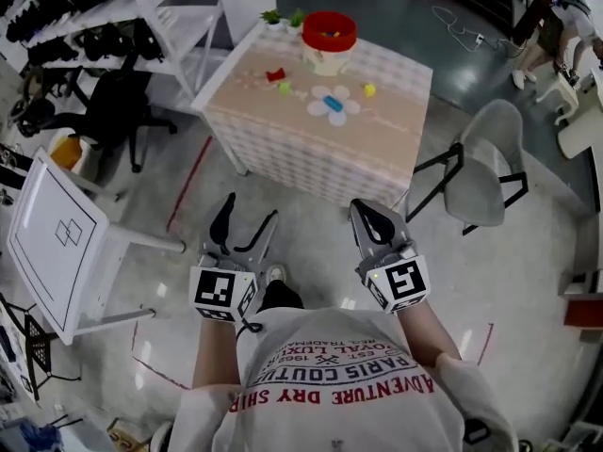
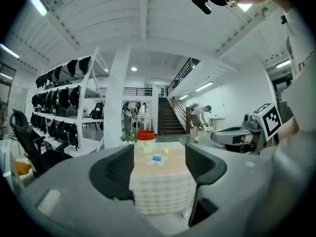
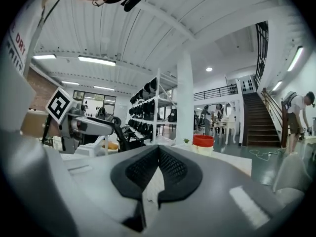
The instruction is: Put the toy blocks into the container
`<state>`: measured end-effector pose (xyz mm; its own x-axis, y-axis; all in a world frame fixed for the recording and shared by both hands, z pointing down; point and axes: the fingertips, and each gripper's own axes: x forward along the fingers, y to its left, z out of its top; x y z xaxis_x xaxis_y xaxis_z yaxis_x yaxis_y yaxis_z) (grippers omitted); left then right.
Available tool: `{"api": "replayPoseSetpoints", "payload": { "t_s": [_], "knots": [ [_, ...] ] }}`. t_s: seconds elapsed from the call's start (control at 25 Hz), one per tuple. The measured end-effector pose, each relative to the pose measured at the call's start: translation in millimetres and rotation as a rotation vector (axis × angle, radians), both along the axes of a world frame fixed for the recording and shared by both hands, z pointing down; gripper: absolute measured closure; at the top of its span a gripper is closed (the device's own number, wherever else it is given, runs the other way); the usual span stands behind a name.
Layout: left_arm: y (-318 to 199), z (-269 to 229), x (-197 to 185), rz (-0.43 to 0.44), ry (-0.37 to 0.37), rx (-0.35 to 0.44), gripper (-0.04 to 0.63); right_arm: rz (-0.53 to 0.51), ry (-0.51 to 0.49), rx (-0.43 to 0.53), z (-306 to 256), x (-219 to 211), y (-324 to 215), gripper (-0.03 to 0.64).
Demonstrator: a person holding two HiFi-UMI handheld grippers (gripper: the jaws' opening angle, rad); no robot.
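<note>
Approach seems my step: left gripper [image 1: 247, 222] gapes empty, right gripper [image 1: 366, 213] closed on nothing, toy blocks [image 1: 334, 104] far off on the table [image 1: 283, 135].

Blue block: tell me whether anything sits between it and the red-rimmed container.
Nothing visible does. The blue block lies on a white flower-shaped mat, and only bare tablecloth separates it from the container behind it. The red block, green block and yellow block lie off to either side.
</note>
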<state>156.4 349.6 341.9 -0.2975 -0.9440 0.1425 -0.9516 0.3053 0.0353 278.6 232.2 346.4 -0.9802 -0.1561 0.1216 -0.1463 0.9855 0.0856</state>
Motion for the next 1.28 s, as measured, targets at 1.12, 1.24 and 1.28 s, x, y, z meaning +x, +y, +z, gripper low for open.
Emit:
{"api": "replayPoseSetpoints", "payload": {
  "t_s": [1.12, 1.24, 1.28],
  "knots": [
    [-146.9, 77.0, -258.7, 0.207, 0.055, -0.143, 0.273, 0.124, 0.072, -0.041, 39.2, -267.2, -130.2, 0.615],
    [-187.6, 86.4, -278.0, 0.238, 0.045, -0.177, 0.272, 0.12, 0.082, -0.041, 46.5, -293.7, -166.9, 0.616],
    [-201.3, 92.1, -285.9, 0.242, 0.042, -0.194, 0.273, 0.118, 0.088, -0.042, 50.5, -302.1, -178.5, 0.615]
  ]
}}
